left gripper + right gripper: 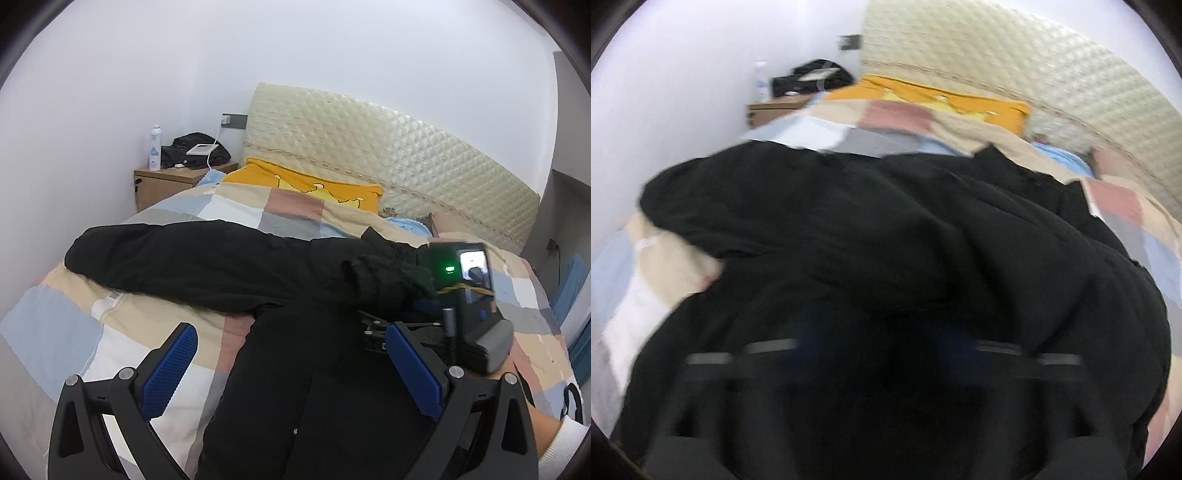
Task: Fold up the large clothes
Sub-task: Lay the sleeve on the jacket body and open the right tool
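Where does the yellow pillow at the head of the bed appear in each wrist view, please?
Left wrist view: the yellow pillow lies above centre, against the quilted headboard, beyond the black garment.
Right wrist view: the yellow pillow sits near the top, slightly right of centre, blurred, again below the headboard.
Shared landmark: the wooden nightstand with a white bottle, left of the pillow in both.

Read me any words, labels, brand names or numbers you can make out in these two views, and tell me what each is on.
No text can be read.
Spray bottle on the nightstand: blue label print, too small.
White tag on the quilt: dark print, too small.
Yellow pillow: a drawing, no letters.
Right wrist view: too blurred.
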Tool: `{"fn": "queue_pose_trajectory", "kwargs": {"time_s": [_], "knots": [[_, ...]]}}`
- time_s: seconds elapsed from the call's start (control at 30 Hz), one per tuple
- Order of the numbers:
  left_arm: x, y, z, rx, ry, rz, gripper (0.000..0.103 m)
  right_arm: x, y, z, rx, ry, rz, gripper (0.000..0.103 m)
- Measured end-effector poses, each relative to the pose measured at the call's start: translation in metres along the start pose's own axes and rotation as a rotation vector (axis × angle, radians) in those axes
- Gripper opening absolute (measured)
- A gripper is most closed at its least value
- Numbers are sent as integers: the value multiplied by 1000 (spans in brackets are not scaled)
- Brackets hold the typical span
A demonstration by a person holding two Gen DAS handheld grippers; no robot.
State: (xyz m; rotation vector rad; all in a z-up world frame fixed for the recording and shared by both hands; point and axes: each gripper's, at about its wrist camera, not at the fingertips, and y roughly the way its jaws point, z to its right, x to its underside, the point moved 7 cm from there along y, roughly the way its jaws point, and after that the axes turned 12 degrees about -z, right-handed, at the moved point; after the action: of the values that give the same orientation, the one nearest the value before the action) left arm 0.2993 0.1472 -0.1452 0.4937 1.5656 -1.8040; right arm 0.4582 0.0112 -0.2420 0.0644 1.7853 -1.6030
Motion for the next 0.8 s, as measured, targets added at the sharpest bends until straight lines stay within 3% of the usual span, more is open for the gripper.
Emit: {"fn": "queue_pose_trajectory", "kwargs": {"time_s": [0.13,0.33,0.47,0.57,0.63,0.8], "knots": [[-1,-5,-1,12,-15,-1,103,-9,-24,-6,-41,1,44,103],[-1,-9,1,11,-12,5,103,-19,-51,33,19,30,99,103],[-2,-4,1,18,-21,-7,103,-15,-40,53,-28,98,65,103],[1,2,-1,-20,-4,-21,103,-14,-30,41,-78,97,71,102],[3,6,-5,-18,-19,-34,103,-14,-20,28,-94,81,64,94],[3,12,-9,-27,-22,-41,103,-15,26,-9,-23,-31,-2,90]]}}
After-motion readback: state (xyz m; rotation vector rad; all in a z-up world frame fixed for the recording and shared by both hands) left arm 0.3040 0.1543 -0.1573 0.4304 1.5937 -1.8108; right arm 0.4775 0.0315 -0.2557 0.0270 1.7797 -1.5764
